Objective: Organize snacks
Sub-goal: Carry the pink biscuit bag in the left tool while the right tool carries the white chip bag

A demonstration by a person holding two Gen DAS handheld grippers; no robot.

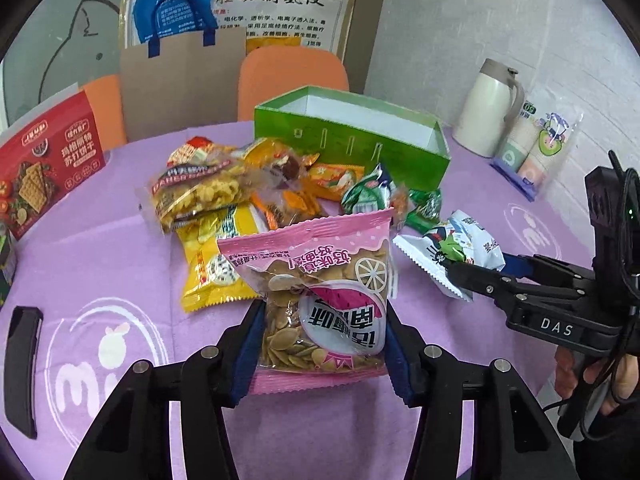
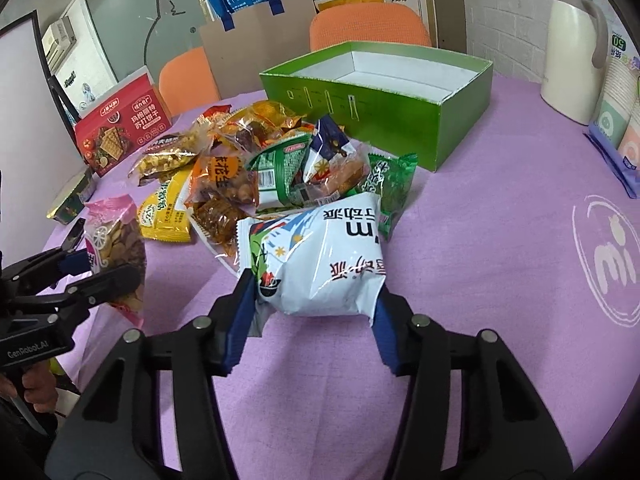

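Note:
My left gripper is shut on a pink packet of pumpkin seeds, held above the purple tablecloth; that pink packet and the left gripper also show at the left of the right wrist view. My right gripper is shut on a white puffy snack packet; the white packet and the right gripper appear at the right of the left wrist view. A pile of snack packets lies in front of an open green box whose white inside shows nothing in it.
A red cracker box stands at the left. A cream thermos and a pack of paper cups stand at the right. Orange chairs are behind the table. A black phone-like object lies near the left edge.

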